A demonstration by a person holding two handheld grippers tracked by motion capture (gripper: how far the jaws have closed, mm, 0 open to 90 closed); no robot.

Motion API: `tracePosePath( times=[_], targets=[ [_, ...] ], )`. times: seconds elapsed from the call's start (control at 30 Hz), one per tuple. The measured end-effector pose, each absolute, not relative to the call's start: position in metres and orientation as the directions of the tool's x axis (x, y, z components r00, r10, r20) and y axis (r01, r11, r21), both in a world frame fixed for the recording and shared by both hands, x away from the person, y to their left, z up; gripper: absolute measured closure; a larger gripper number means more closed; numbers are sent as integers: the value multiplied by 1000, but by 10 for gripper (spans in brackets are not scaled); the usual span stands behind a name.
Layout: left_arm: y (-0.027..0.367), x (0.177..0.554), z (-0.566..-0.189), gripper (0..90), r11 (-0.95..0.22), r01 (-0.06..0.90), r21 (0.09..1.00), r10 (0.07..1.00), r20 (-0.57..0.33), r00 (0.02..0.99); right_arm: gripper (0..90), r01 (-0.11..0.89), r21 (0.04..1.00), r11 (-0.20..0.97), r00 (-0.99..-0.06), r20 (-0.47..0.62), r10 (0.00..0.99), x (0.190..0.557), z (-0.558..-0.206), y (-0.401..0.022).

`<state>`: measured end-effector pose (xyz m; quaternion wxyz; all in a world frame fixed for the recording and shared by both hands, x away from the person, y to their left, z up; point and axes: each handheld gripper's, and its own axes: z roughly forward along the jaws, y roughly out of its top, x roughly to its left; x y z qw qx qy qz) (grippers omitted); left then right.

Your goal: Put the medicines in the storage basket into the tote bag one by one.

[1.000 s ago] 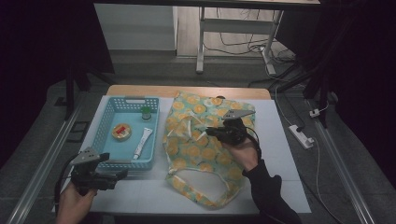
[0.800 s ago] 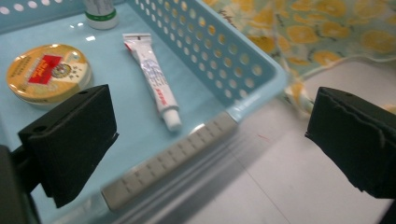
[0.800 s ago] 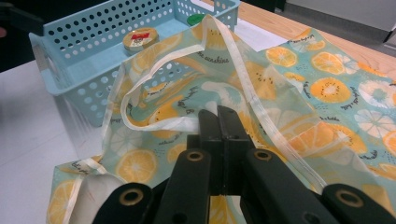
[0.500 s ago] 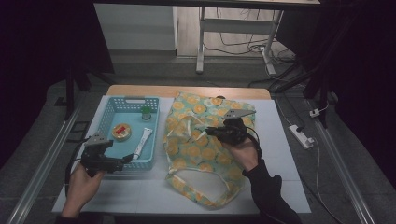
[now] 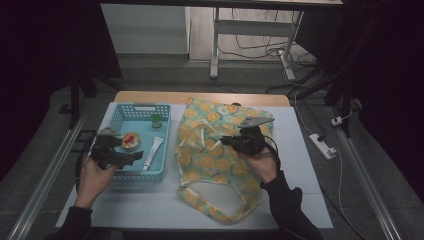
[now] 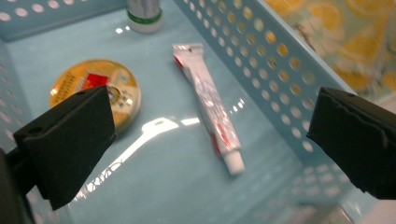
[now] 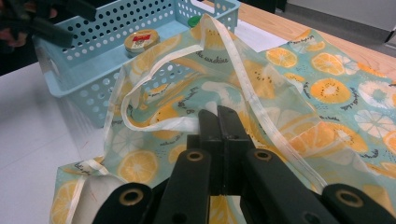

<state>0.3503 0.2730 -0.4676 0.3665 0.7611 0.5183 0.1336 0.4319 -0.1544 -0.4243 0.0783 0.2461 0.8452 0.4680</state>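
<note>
The right claw (image 5: 227, 140) is clenched on the fruit-print tote bag (image 5: 212, 160), its two black jaws pressed flat together with a fold of the cloth near the bag's mouth pinched between them; in the right gripper view the fabric rises in a peak just ahead of the jaw tips, and a cream strap (image 7: 252, 88) loops from that peak down past the claw on either side. The rest of the bag lies spread on the white surface (image 5: 305, 170) beneath and behind this claw, with its long handle loop trailing back toward the person. Ahead of the right claw, beyond the raised cloth, stands the blue perforated basket (image 7: 84, 60), touching the bag's edge. The left claw (image 5: 135, 156) is released, jaws standing wide apart with nothing between them, and hovers over the near end of that basket. In the left gripper view, a white ointment tube (image 6: 208, 105) lies on the basket floor between the two open jaws and slightly ahead of them, cap end nearest the claw. A round yellow tin (image 6: 100, 91) with a red label sits ahead of the left-hand jaw, partly hidden by it, and a small green-capped bottle (image 6: 144, 14) stands farther ahead by the basket's far wall.
</note>
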Motion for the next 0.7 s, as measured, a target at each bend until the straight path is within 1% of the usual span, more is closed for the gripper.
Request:
tracePosePath(
  times=[0.13, 0.23, 0.53, 0.7],
  targets=[
    [275, 365, -467, 7, -218, 702, 678, 889, -158, 429, 900, 341, 828, 445, -868, 97, 487, 432, -424, -154],
    [278, 376, -466, 4, -209, 711, 671, 893, -165, 419, 900, 342, 828, 444, -868, 98, 486, 432, -424, -154],
    [288, 412, -482, 0, -182, 768, 614, 920, -170, 354, 900, 343, 825, 449, -869, 98, 485, 432, -425, -155],
    [288, 425, -490, 0, -190, 762, 619, 923, -153, 354, 900, 346, 824, 449, -869, 100, 485, 433, -426, -155]
  ],
)
